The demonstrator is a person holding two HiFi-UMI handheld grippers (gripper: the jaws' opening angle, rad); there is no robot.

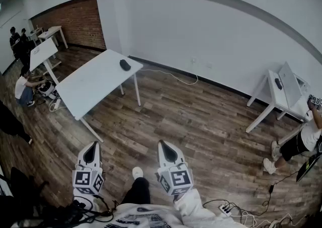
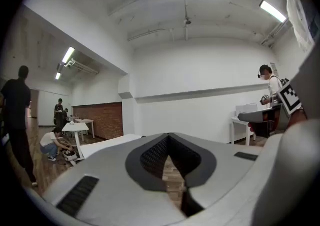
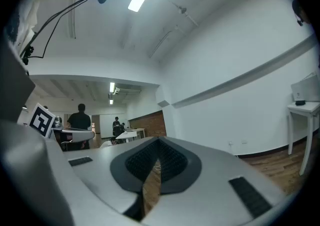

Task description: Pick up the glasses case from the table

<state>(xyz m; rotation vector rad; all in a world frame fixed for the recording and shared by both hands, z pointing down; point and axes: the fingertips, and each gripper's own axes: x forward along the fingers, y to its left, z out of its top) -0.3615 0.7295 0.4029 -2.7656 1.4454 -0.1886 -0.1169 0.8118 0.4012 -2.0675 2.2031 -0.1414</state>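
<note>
The glasses case [image 1: 125,64] is a small dark oval lying near the far end of a long white table [image 1: 95,86], well ahead of me across the wooden floor. Both grippers are held low and close to my body, far from the table. My left gripper [image 1: 91,147] points forward, jaws together and nothing between them; in the left gripper view its fingertips [image 2: 169,137] meet, with the white table [image 2: 107,142] just beyond. My right gripper [image 1: 165,145] sits beside it, its tips [image 3: 159,142] also closed and empty.
A second white table [image 1: 282,91] with devices on it stands at the right, a person [image 1: 302,139] next to it. More tables and people [image 1: 22,88] are at the far left. Cables and a power strip [image 1: 226,208] lie on the floor near my feet.
</note>
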